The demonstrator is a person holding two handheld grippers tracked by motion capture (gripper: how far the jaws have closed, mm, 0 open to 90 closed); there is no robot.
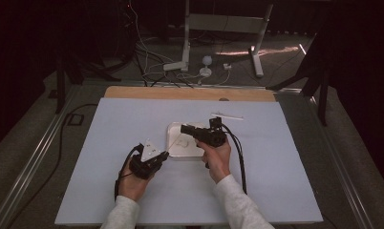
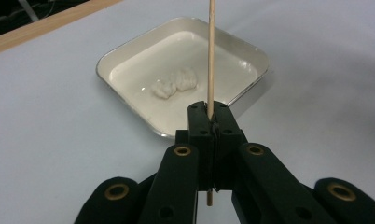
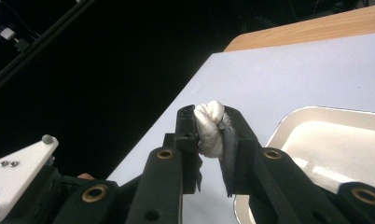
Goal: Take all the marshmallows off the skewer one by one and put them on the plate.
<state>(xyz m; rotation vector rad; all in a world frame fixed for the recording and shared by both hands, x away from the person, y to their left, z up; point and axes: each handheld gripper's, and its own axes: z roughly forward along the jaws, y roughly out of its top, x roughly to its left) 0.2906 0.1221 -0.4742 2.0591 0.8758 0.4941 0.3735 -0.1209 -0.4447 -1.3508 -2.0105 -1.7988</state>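
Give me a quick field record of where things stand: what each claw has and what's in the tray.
left claw: shut on a thin wooden skewer, which stands up between the jaws
right claw: shut on a white crumpled lump, held above the table near the tray's edge
tray: shallow white square metal tray on the pale blue table mat
tray contents: small white doughy pieces near its middle
other: white strip on the mat beyond the tray

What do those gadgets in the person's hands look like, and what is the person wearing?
Both are black two-jaw tools with brass-coloured rivets. The left gripper carries a grey three-cornered plate on top; a black cable trails from the right gripper. Light grey sleeves cover both forearms.
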